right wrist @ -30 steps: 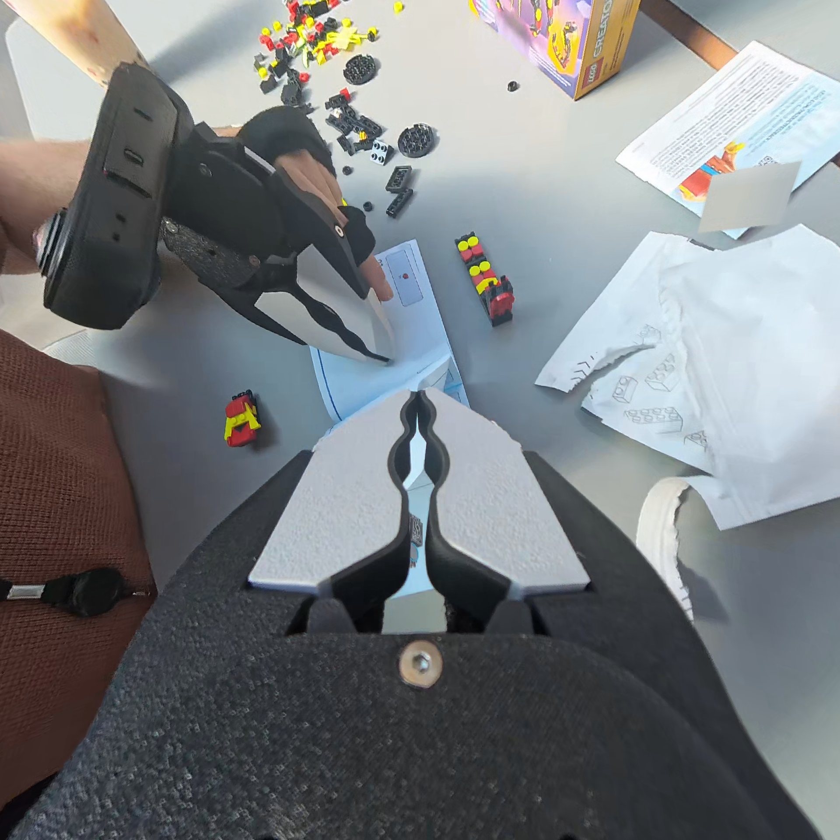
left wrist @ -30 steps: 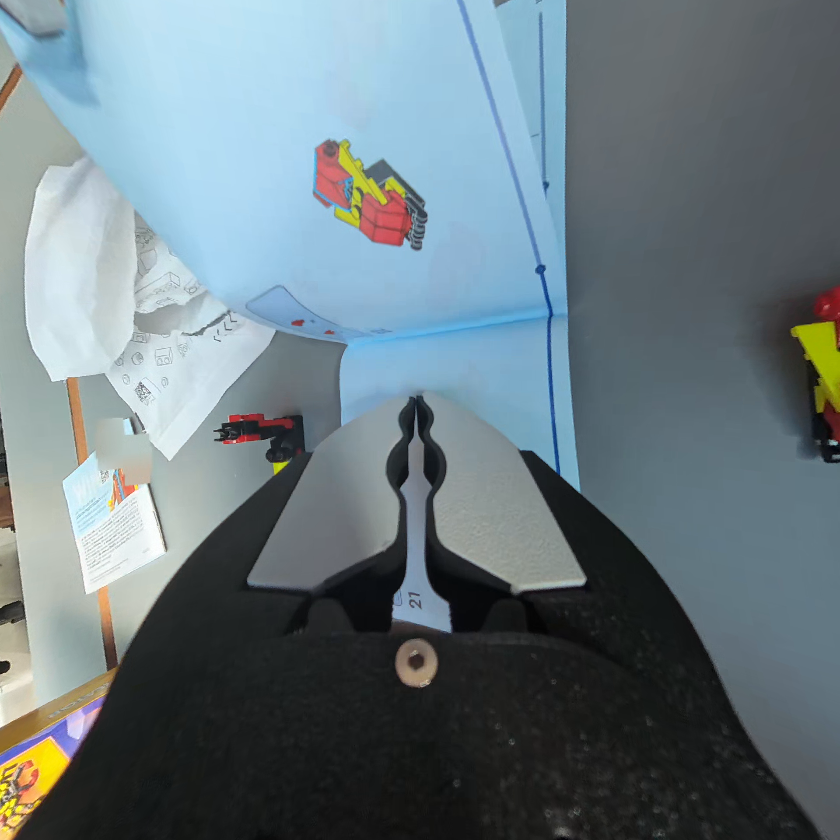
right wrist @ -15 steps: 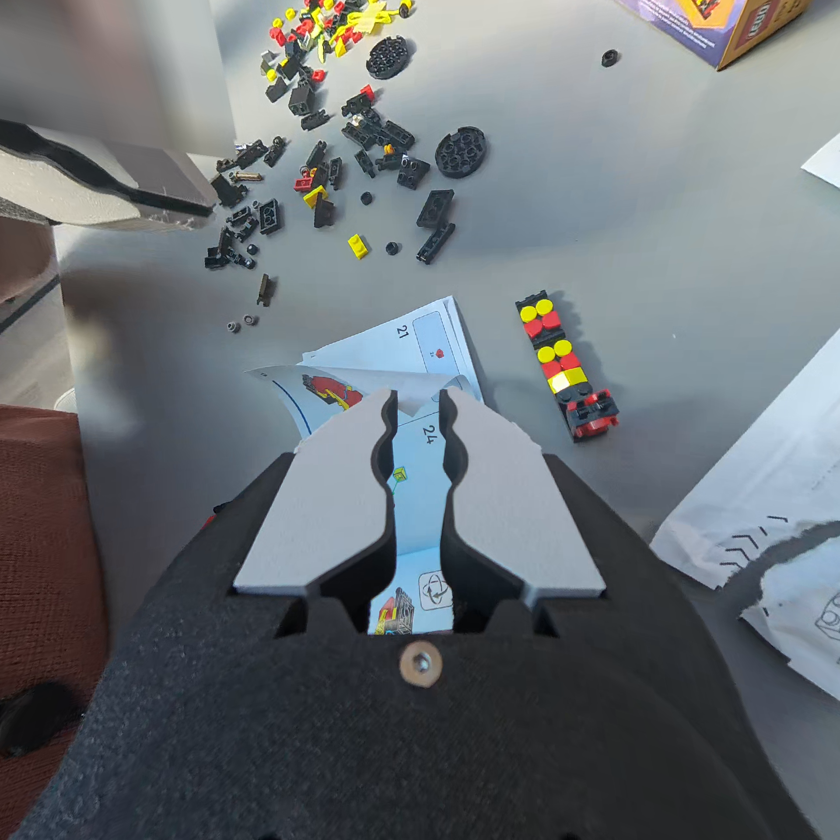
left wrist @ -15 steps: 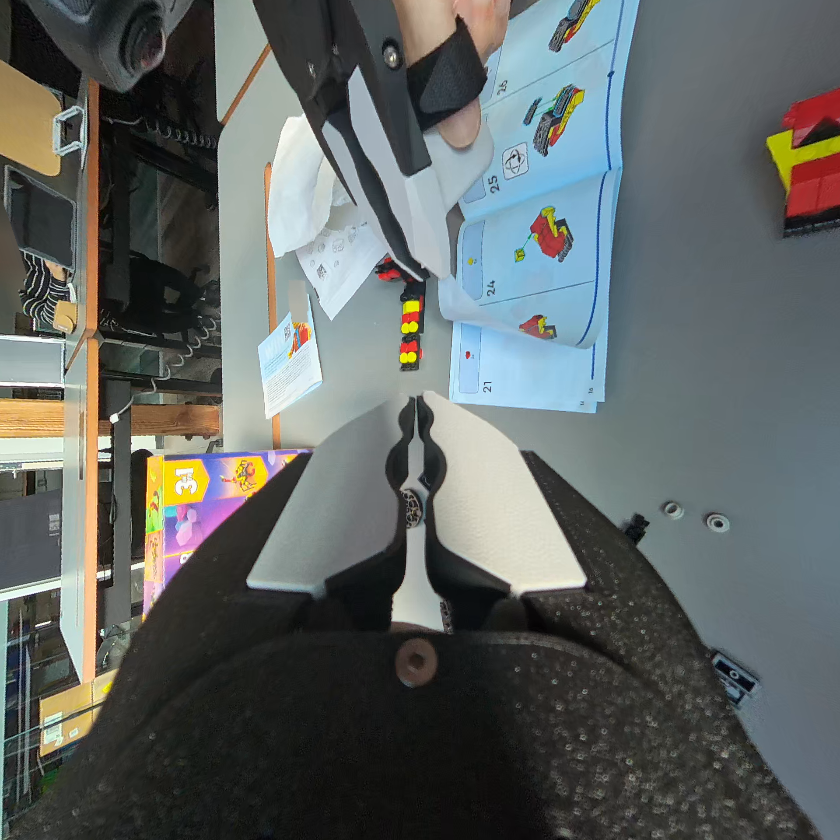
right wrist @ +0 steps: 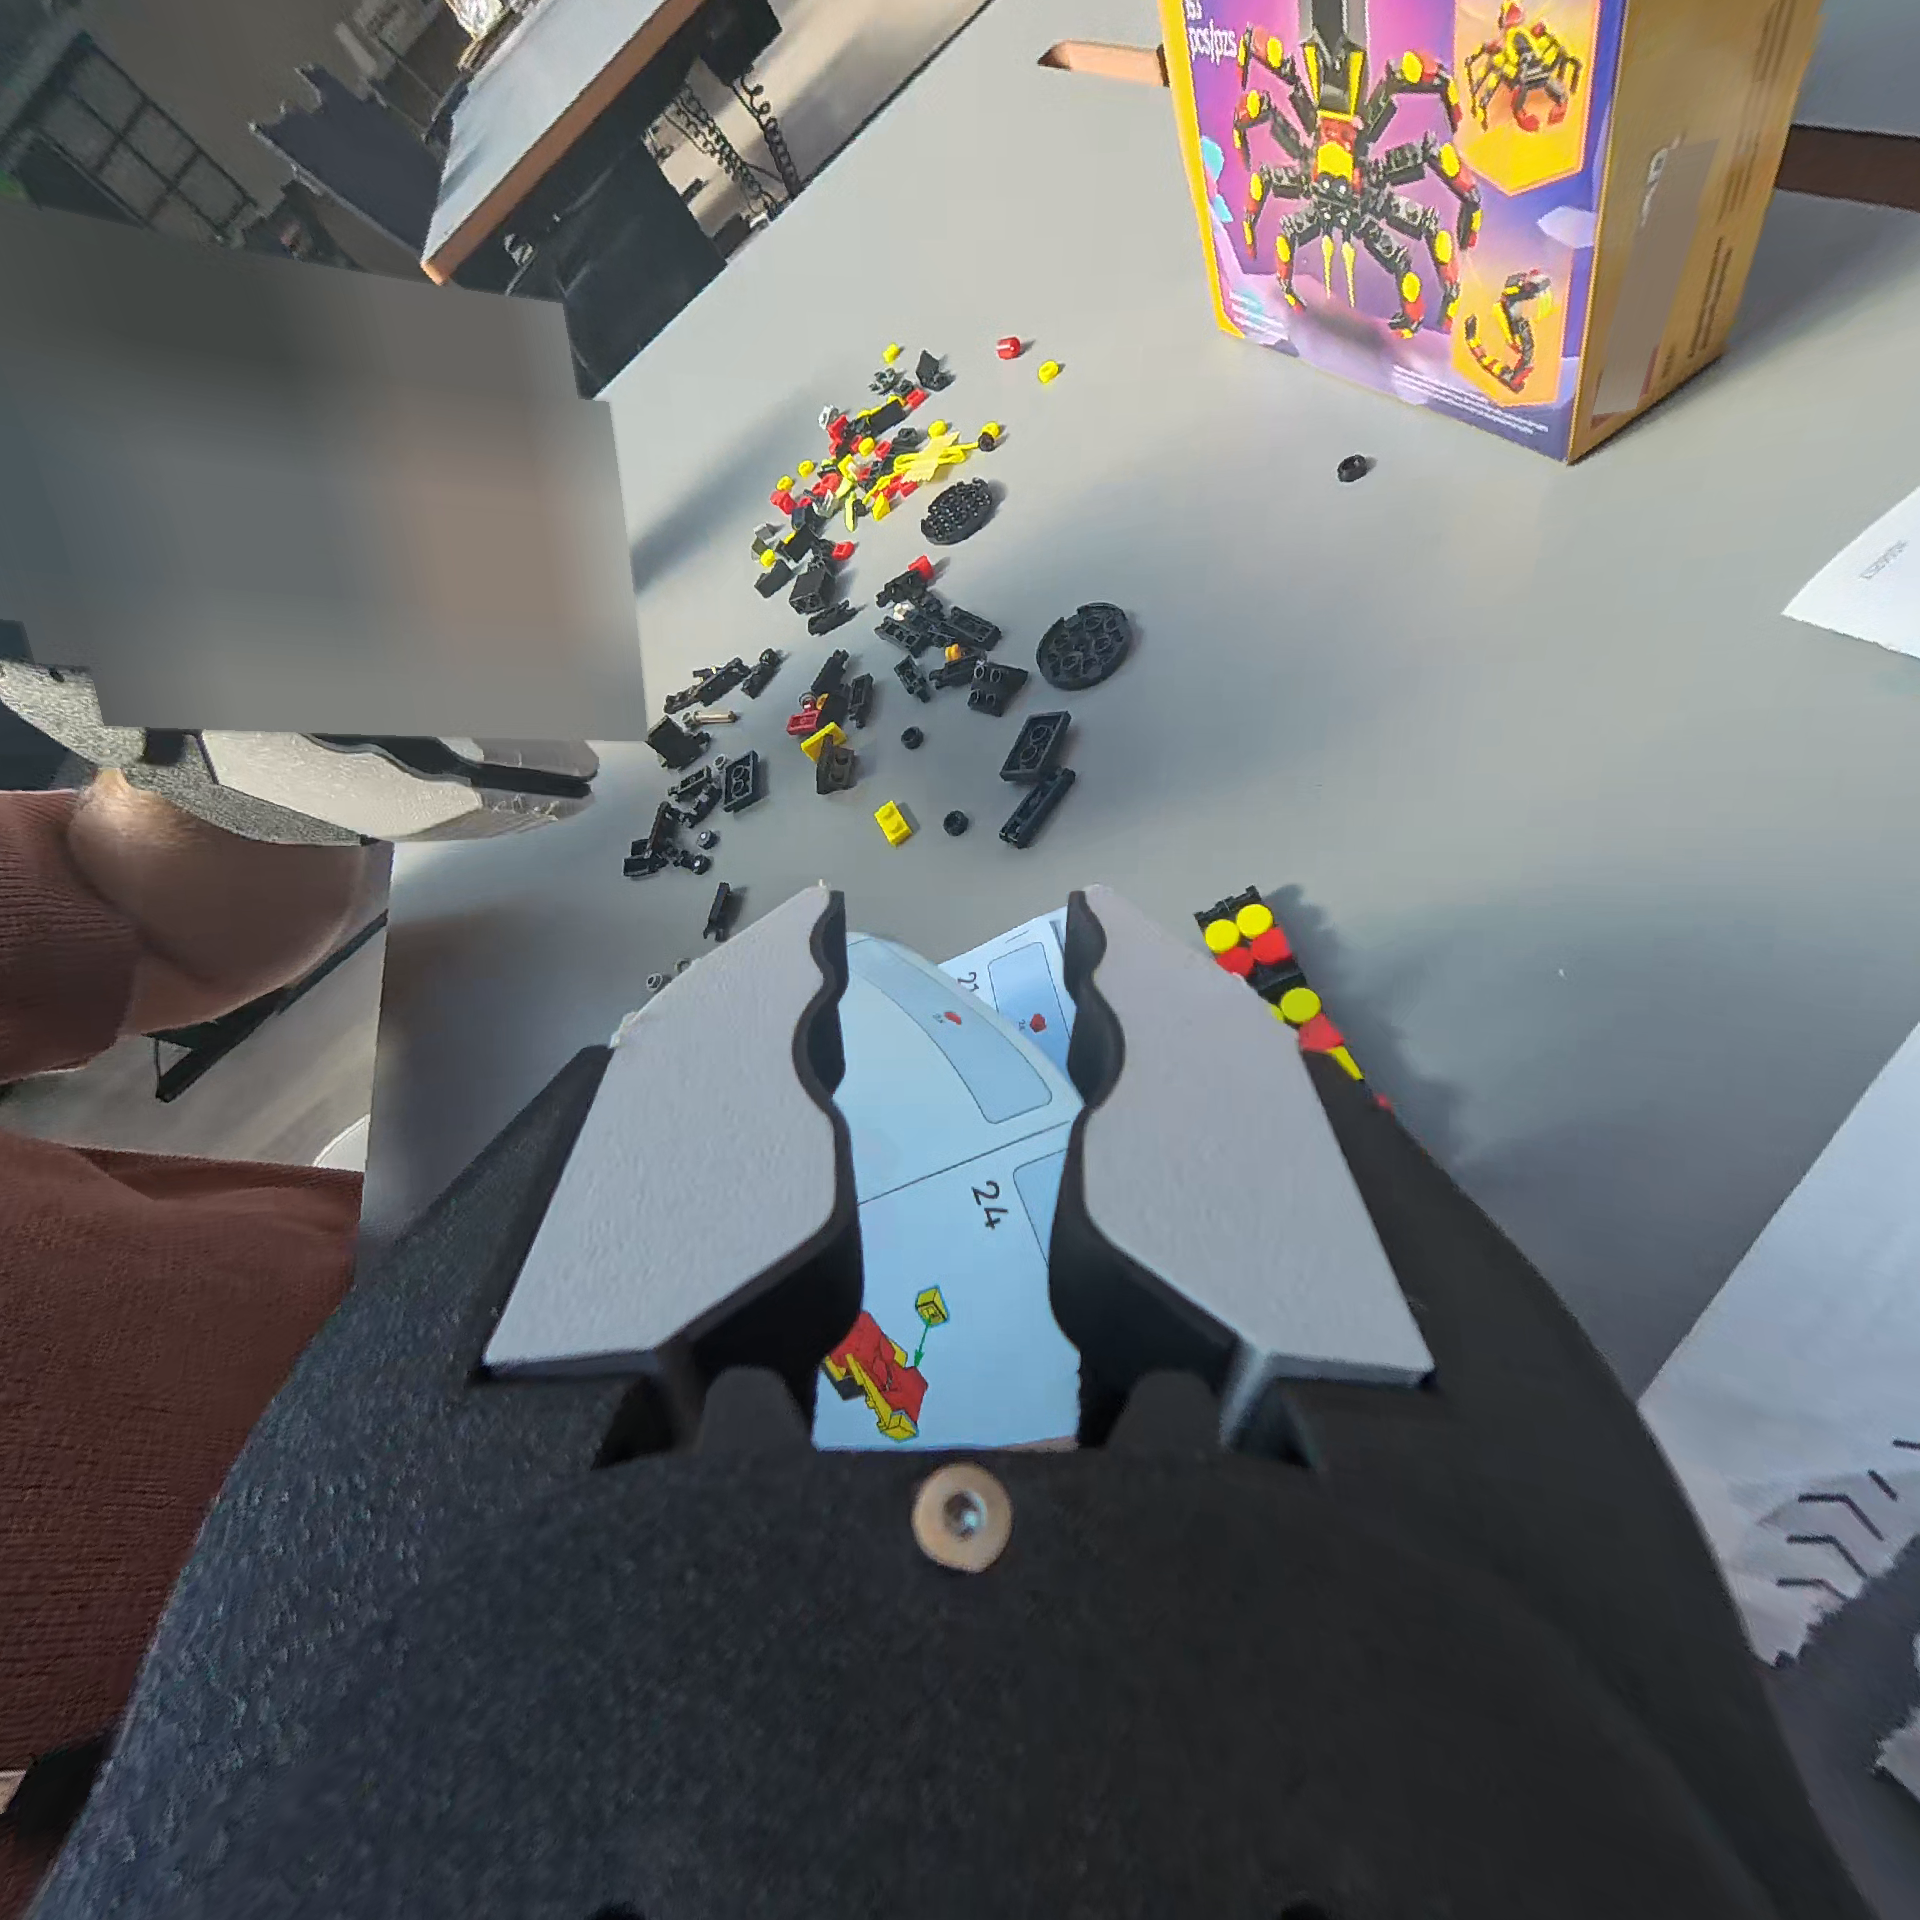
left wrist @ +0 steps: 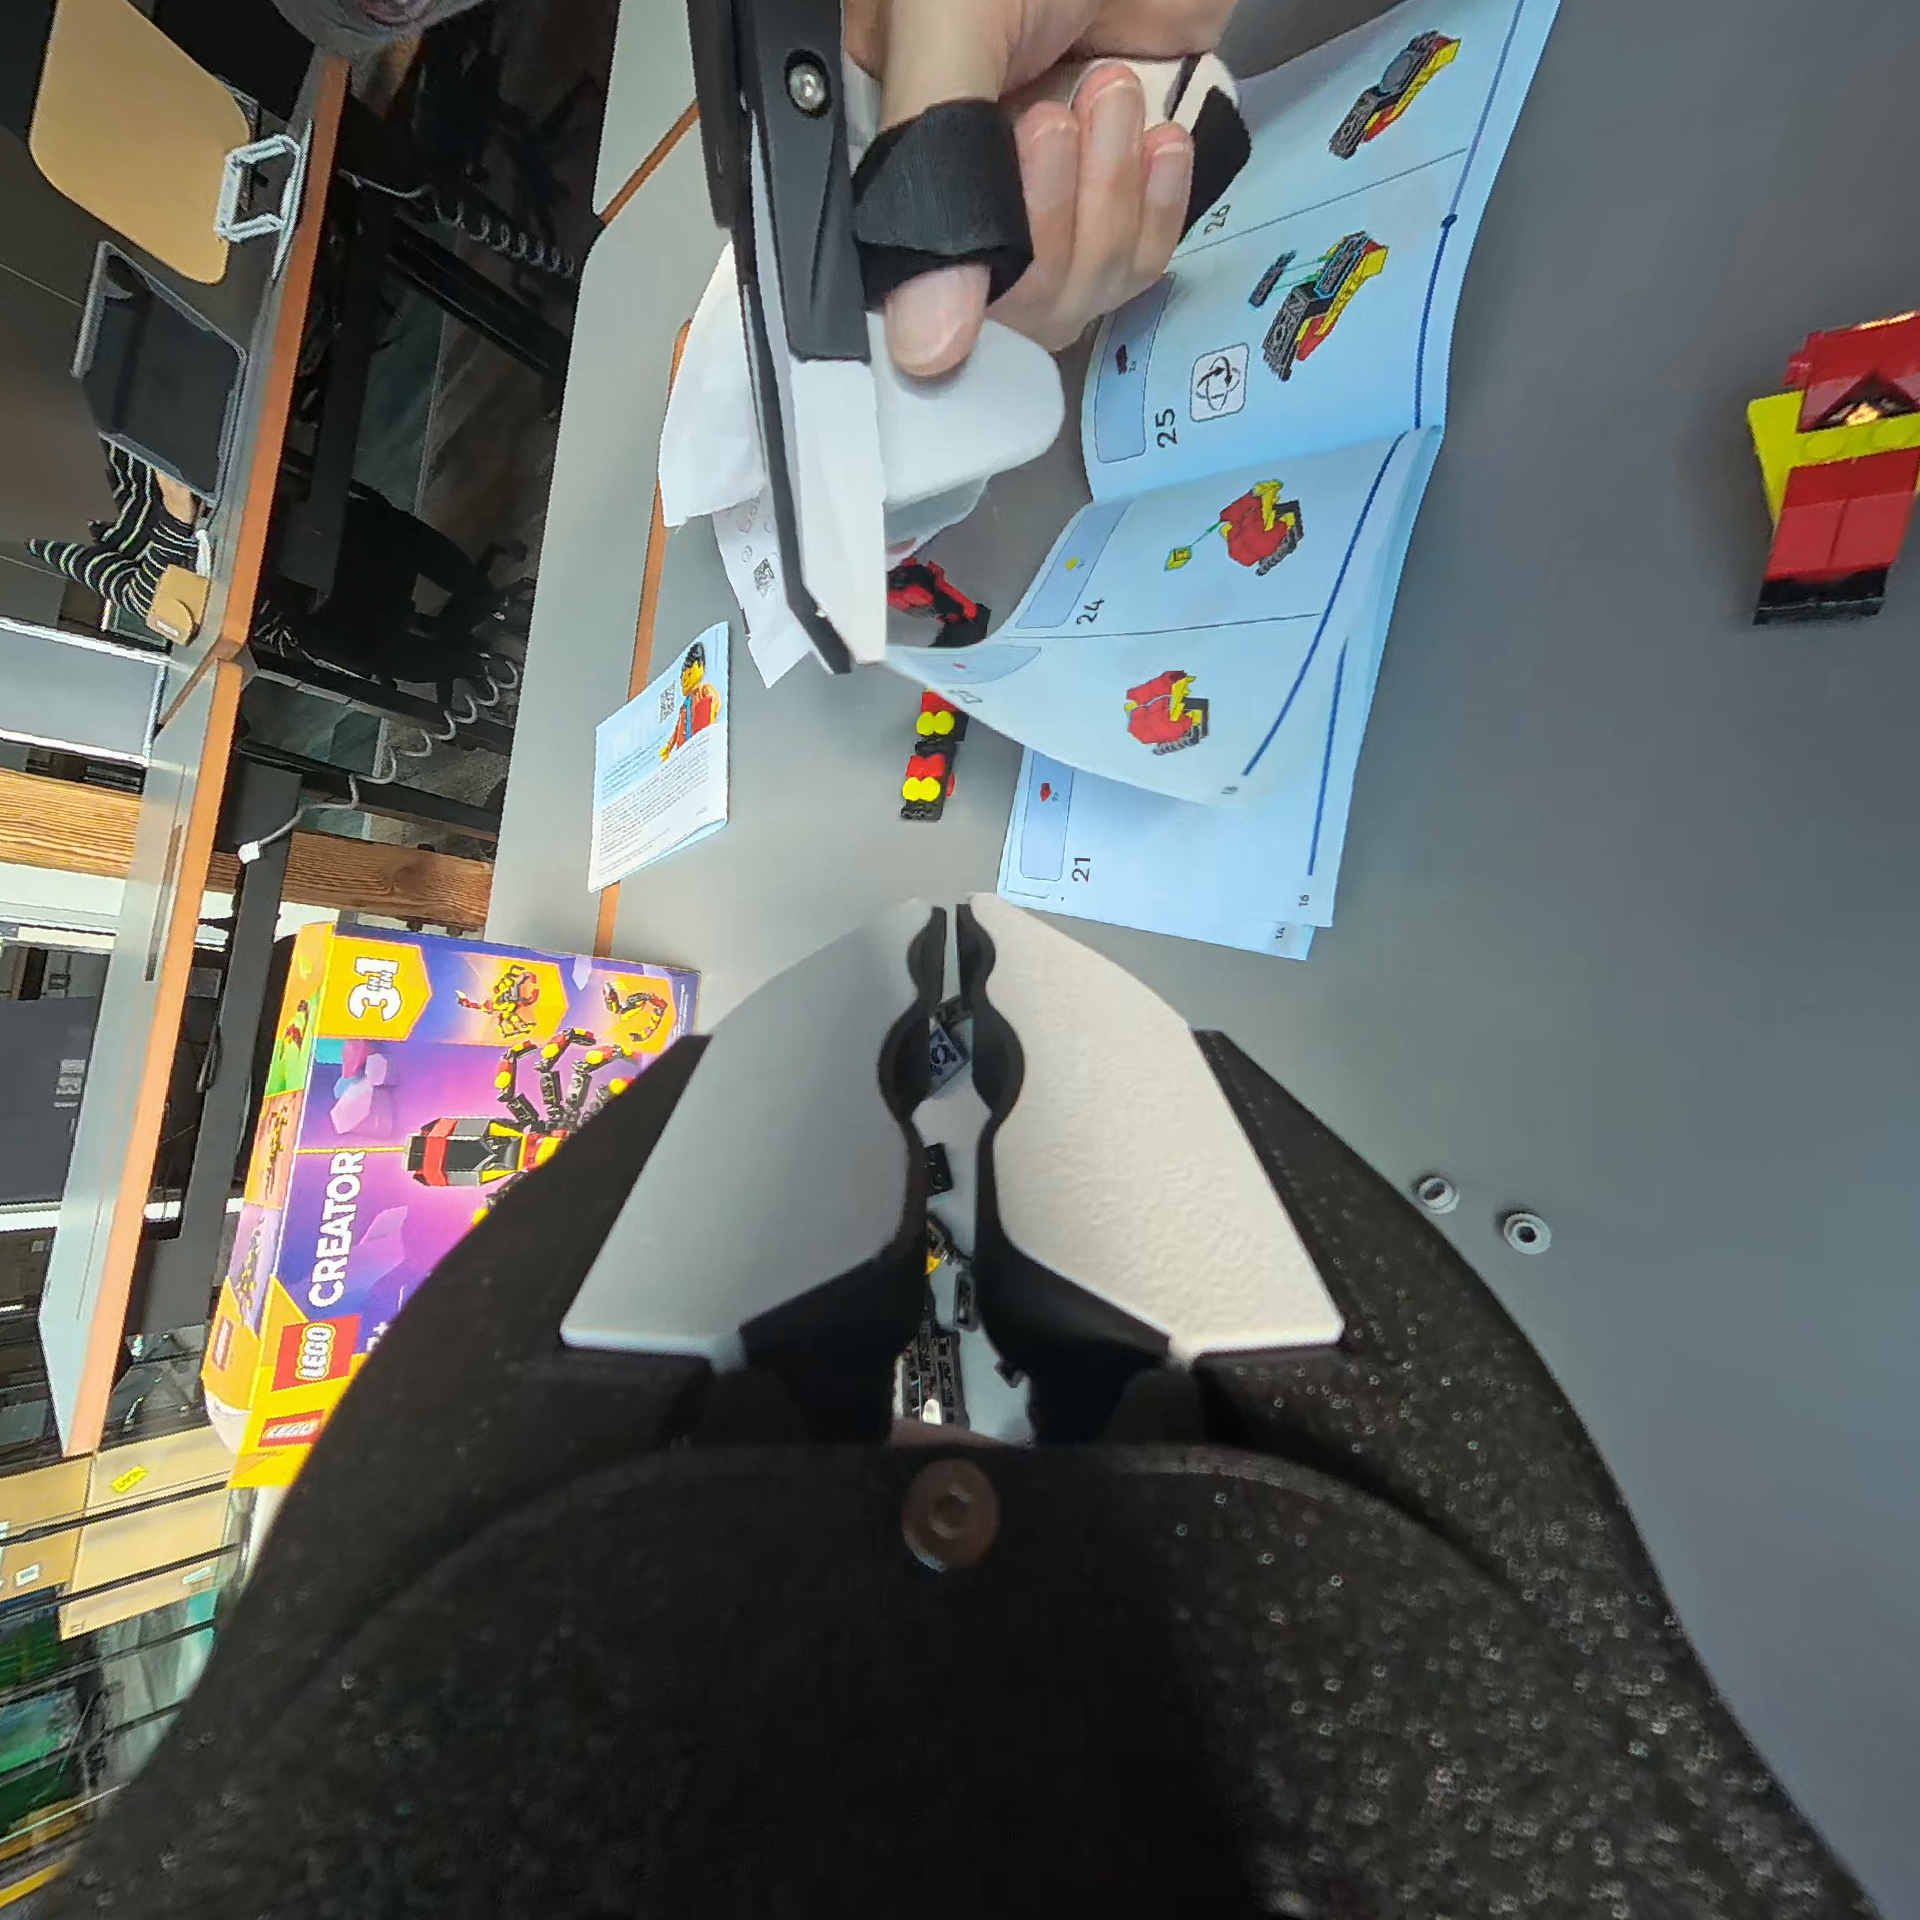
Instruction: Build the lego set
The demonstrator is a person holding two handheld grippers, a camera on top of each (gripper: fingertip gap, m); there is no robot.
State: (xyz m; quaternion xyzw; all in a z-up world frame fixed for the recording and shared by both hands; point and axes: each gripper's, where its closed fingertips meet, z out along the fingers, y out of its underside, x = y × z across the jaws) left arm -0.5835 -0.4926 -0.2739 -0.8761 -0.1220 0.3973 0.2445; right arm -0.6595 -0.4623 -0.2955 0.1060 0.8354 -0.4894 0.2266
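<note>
Lego pieces [right wrist: 852,665]: small, hard, light, easily scattered; piled beyond instruction booklet [right wrist: 935,1174]. Best pinched by flat sides. Right gripper [right wrist: 951,914] spread wide over booklet. Left gripper [left wrist: 951,914] pressed nearly together, nothing held.

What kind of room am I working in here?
Likely an office or lab: a grey table with another desk behind it and coiled cables hanging underneath; the set's box stands on the table.
</note>
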